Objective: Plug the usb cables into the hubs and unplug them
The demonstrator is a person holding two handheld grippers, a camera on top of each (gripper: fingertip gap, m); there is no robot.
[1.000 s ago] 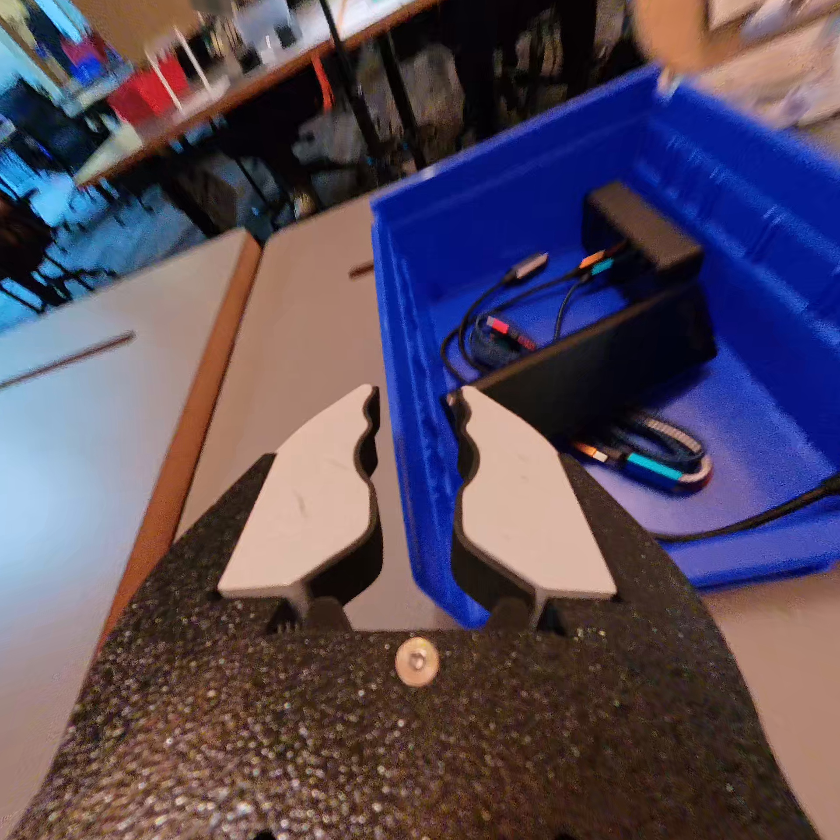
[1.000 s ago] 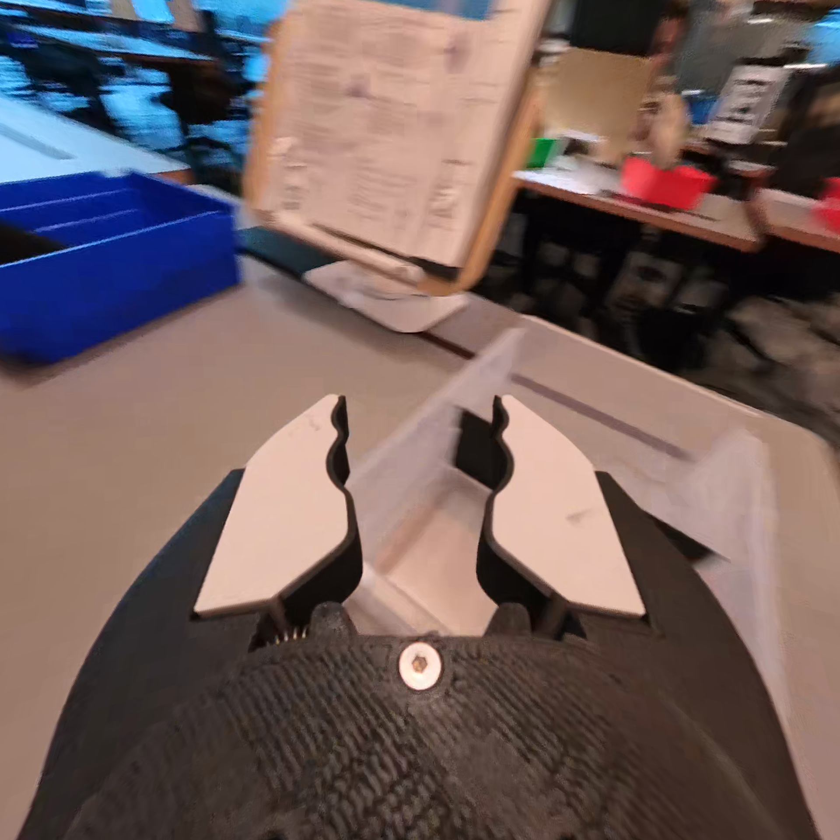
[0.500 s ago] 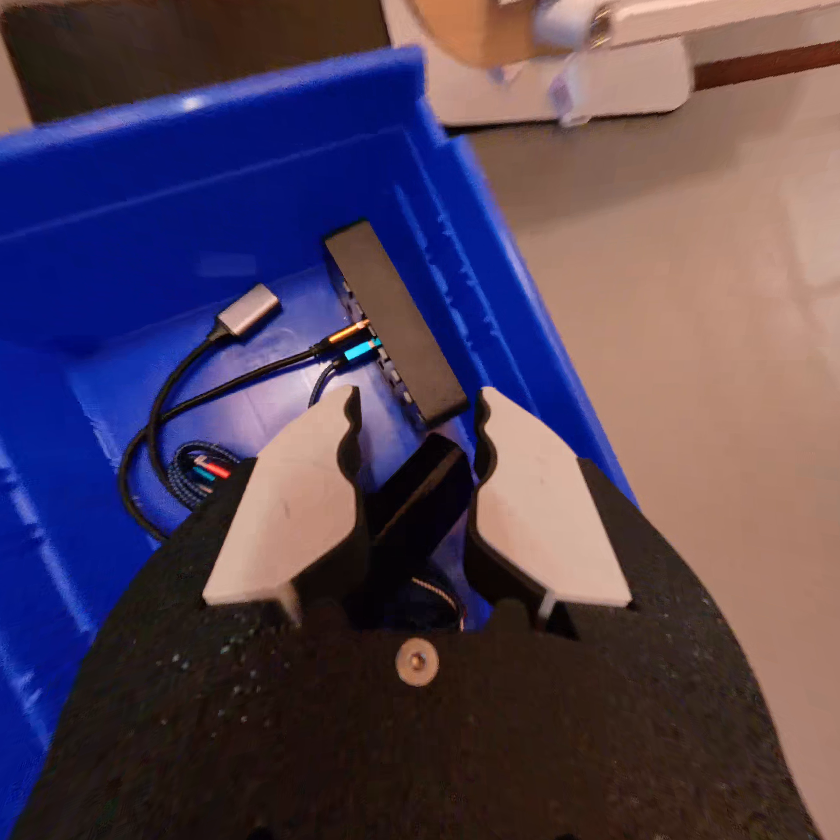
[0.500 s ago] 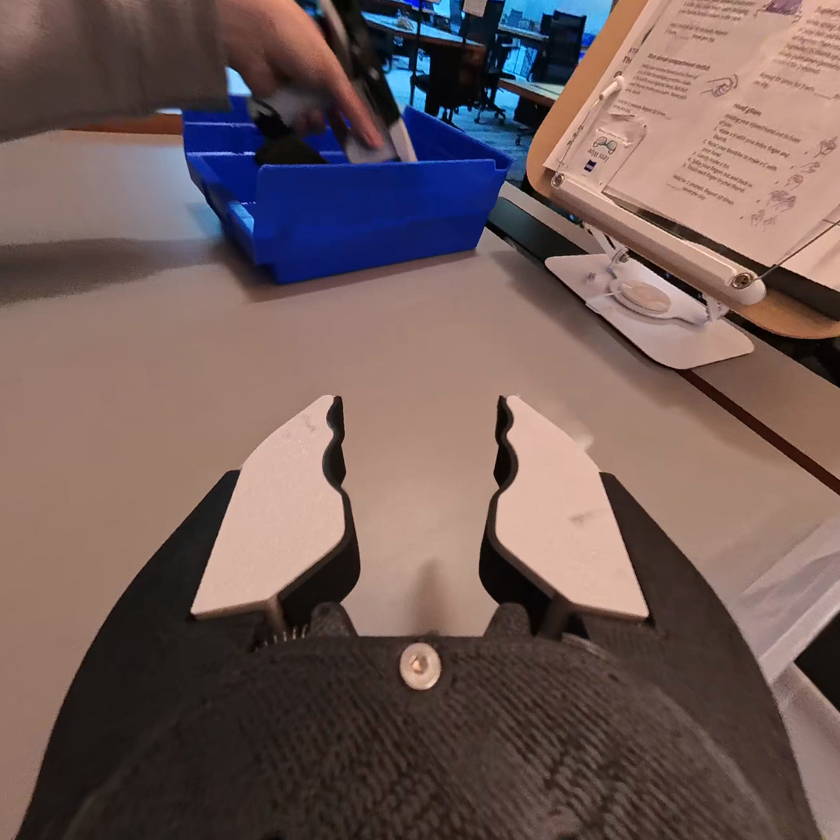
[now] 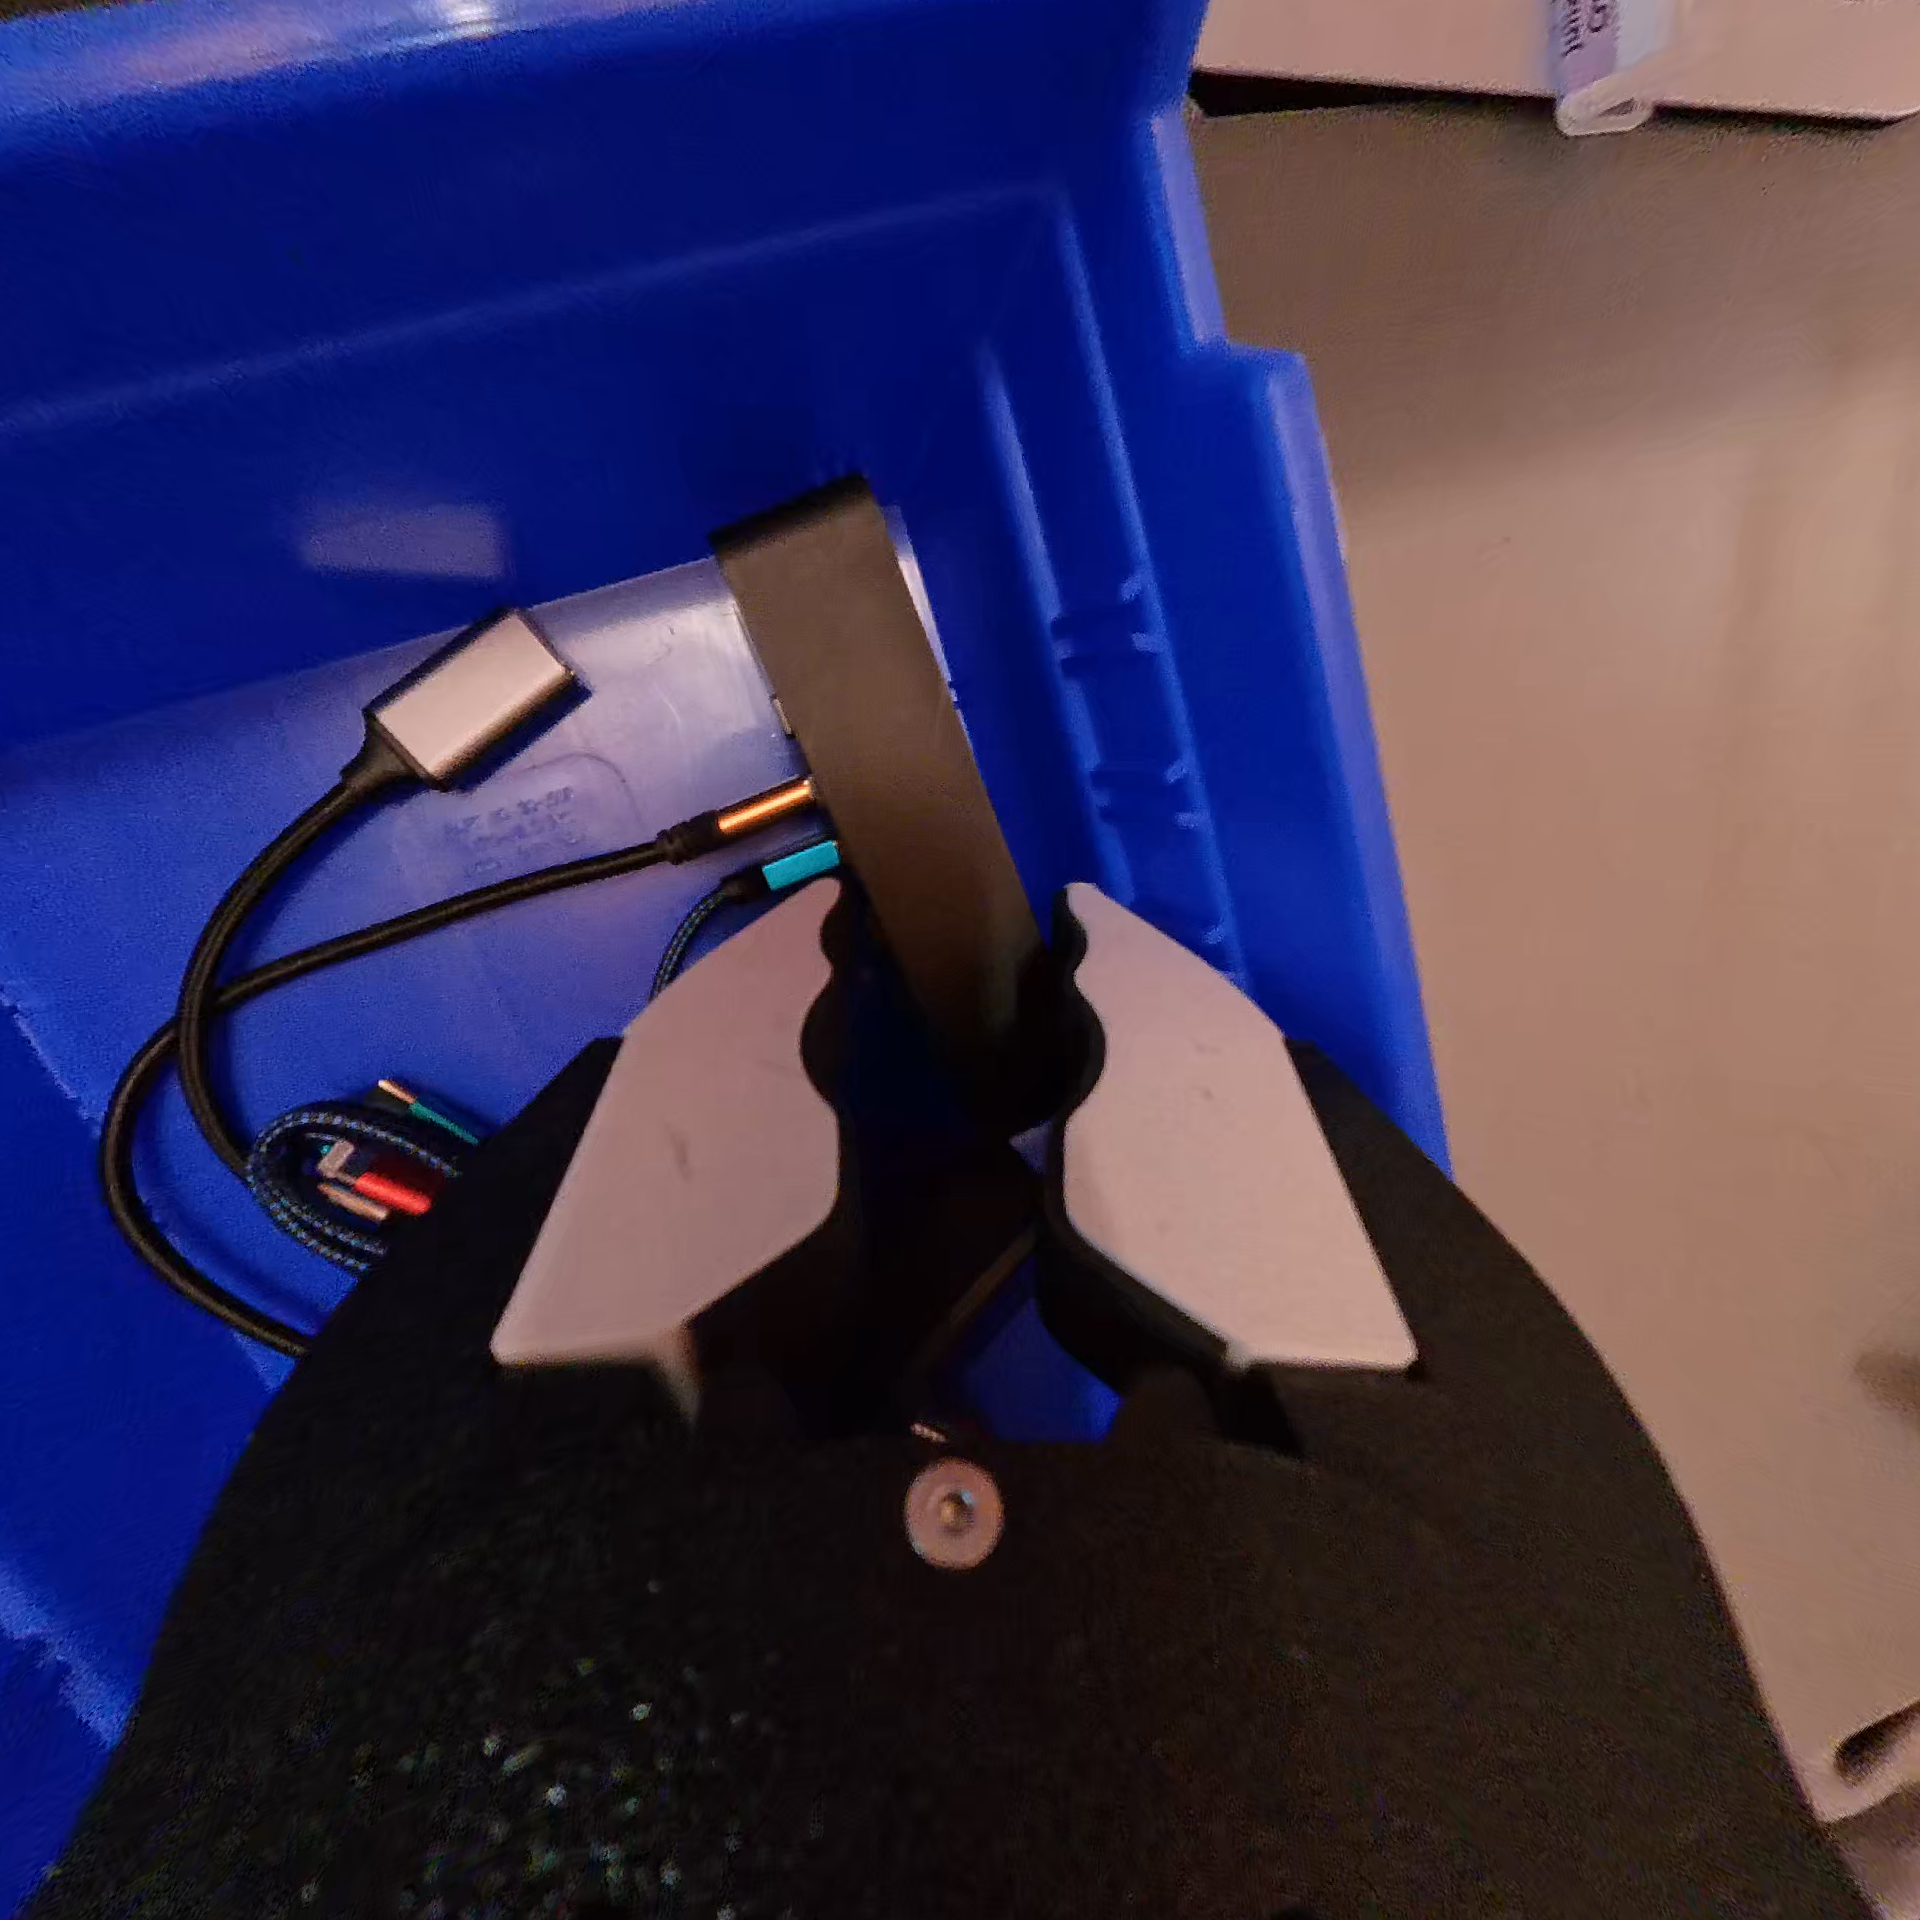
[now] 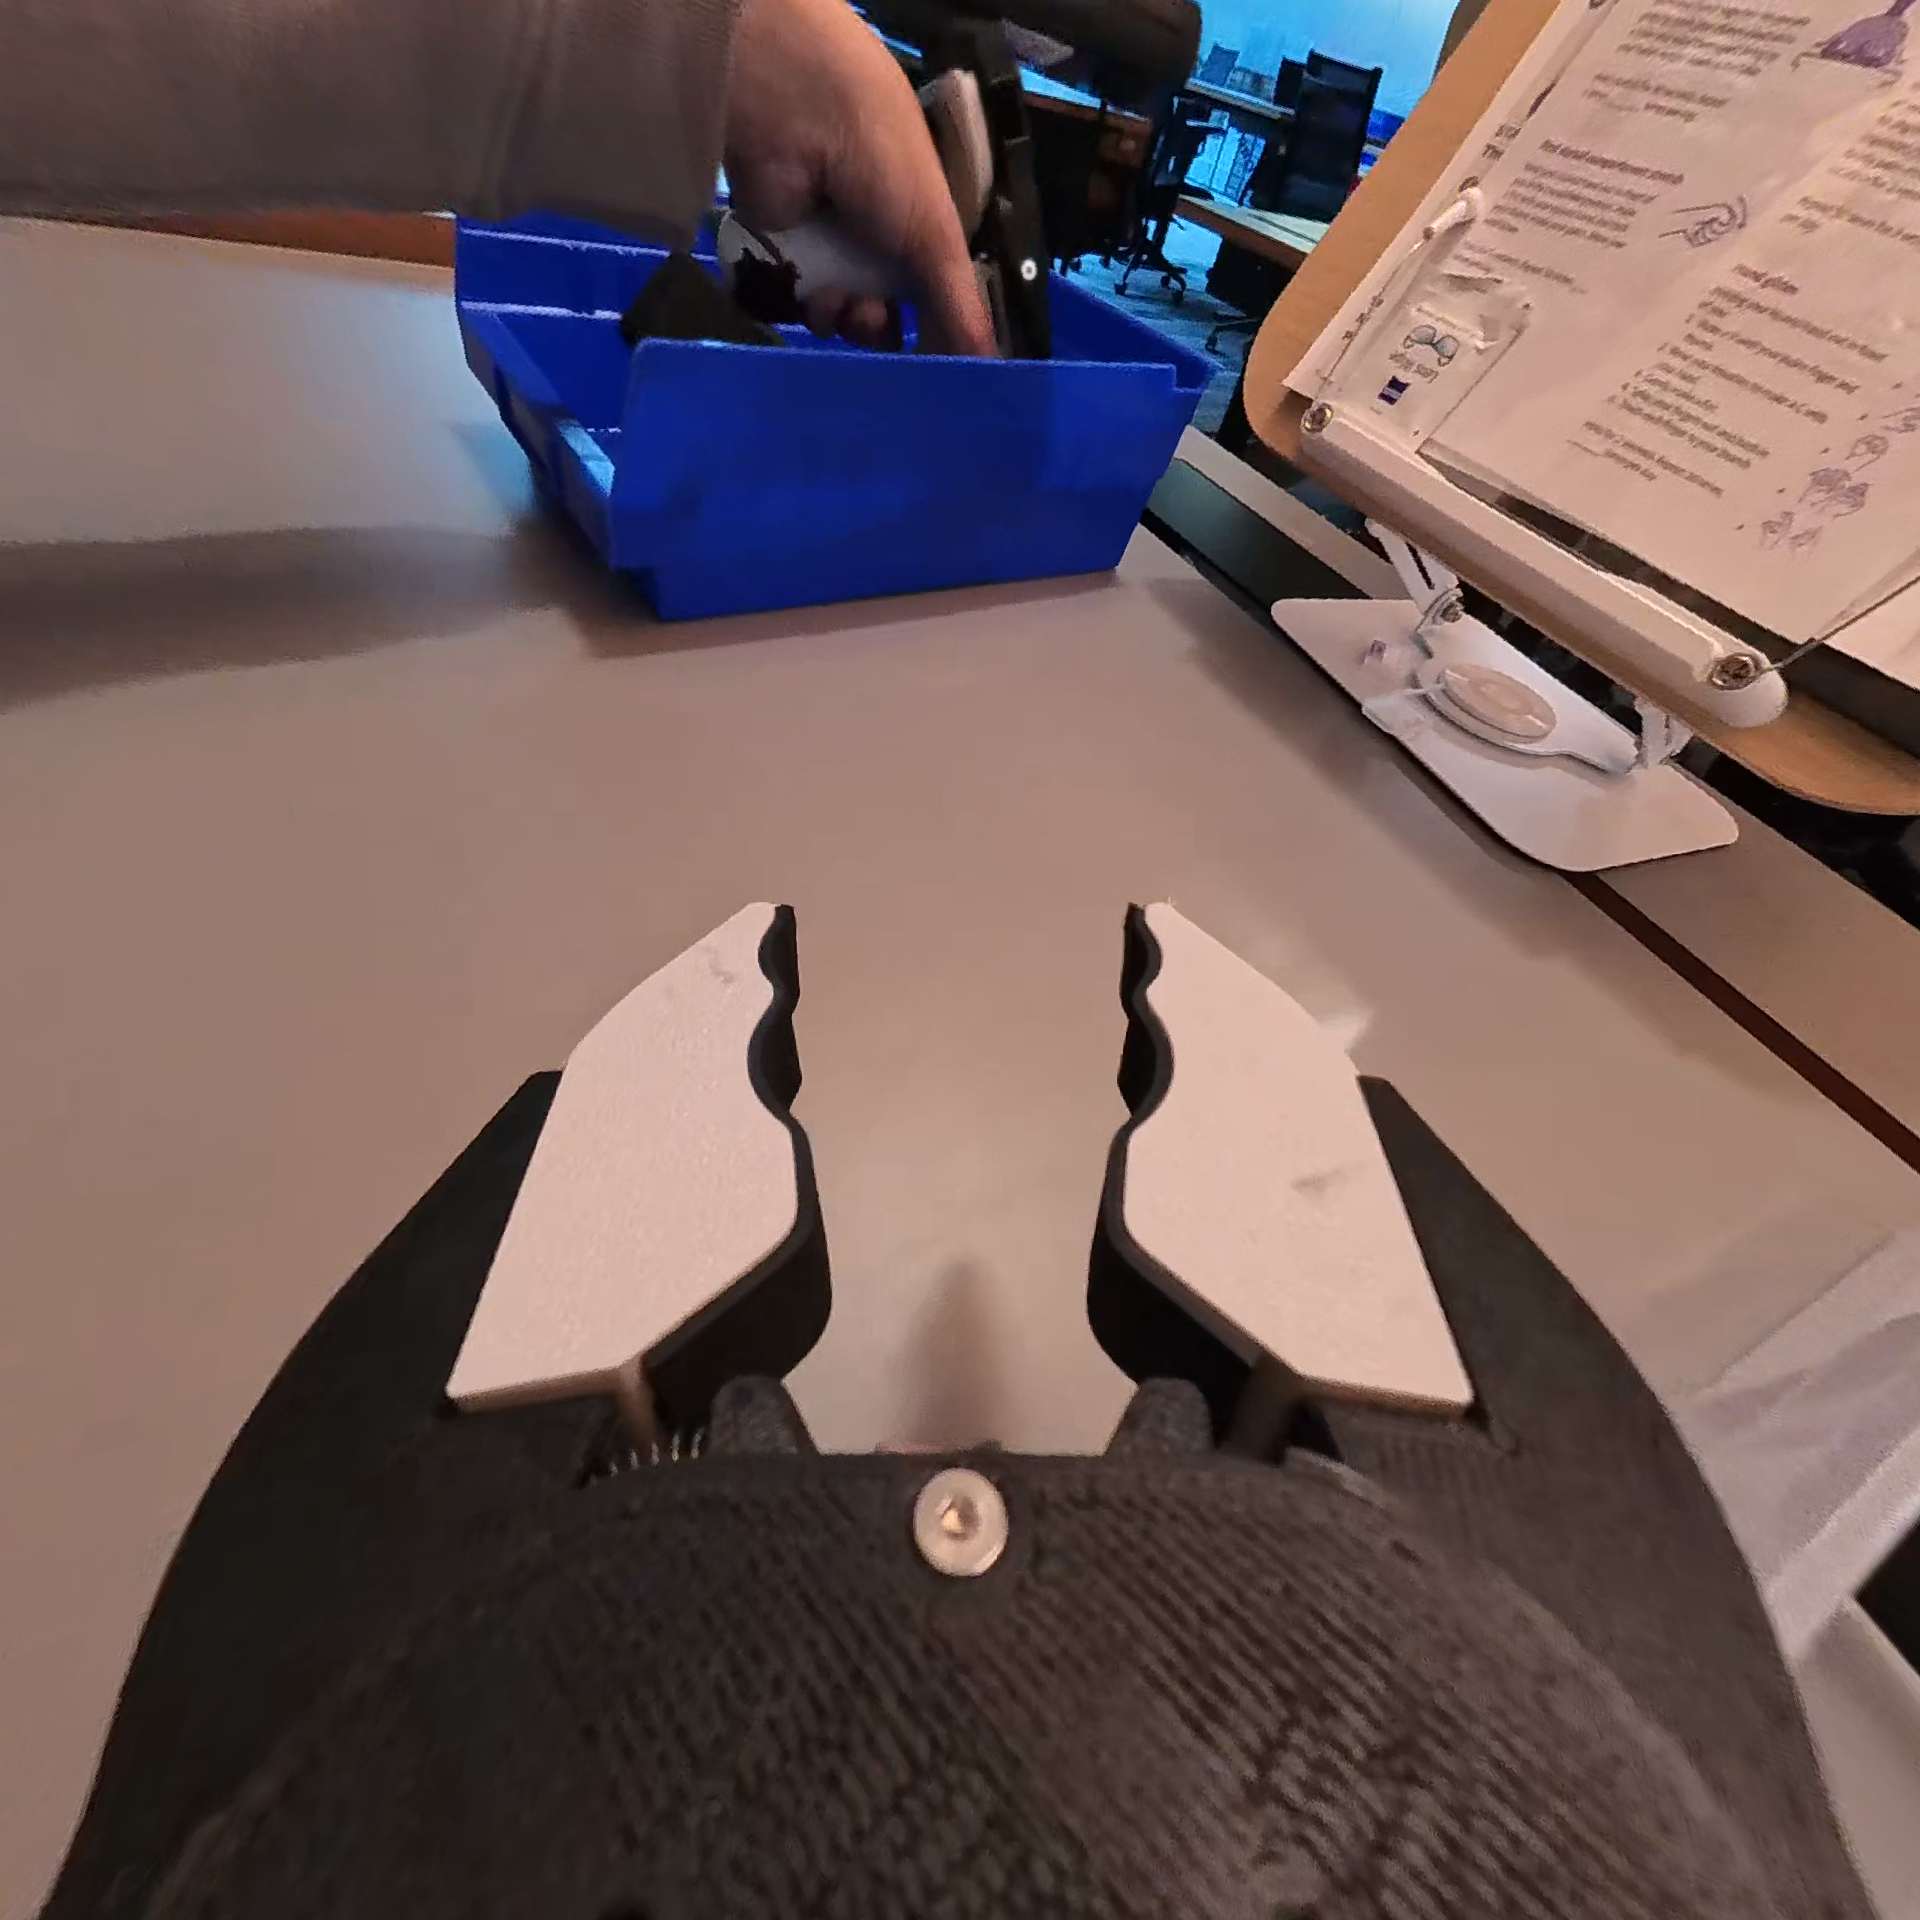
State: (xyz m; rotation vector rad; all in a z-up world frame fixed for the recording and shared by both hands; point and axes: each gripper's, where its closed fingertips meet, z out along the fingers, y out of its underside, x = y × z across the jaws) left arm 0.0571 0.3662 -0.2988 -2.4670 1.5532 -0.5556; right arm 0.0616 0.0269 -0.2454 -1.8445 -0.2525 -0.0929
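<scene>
Right wrist view: open tongs (image 6: 961,920) above bare table (image 6: 312,883).

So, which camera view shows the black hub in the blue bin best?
The left wrist view shows it best: the black hub stands close up inside the blue bin, between the fingers of the left gripper, with two cable plugs at its side. The right wrist view shows only the bin from far off; the hub itself cannot be made out.

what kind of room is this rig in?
Probably a shared lab or office workroom. Rows of long desks with black office chairs stand behind the grey laminate work table, a wooden document stand holding printed instruction sheets sits on it, and parts lie in a blue plastic storage bin.
</scene>
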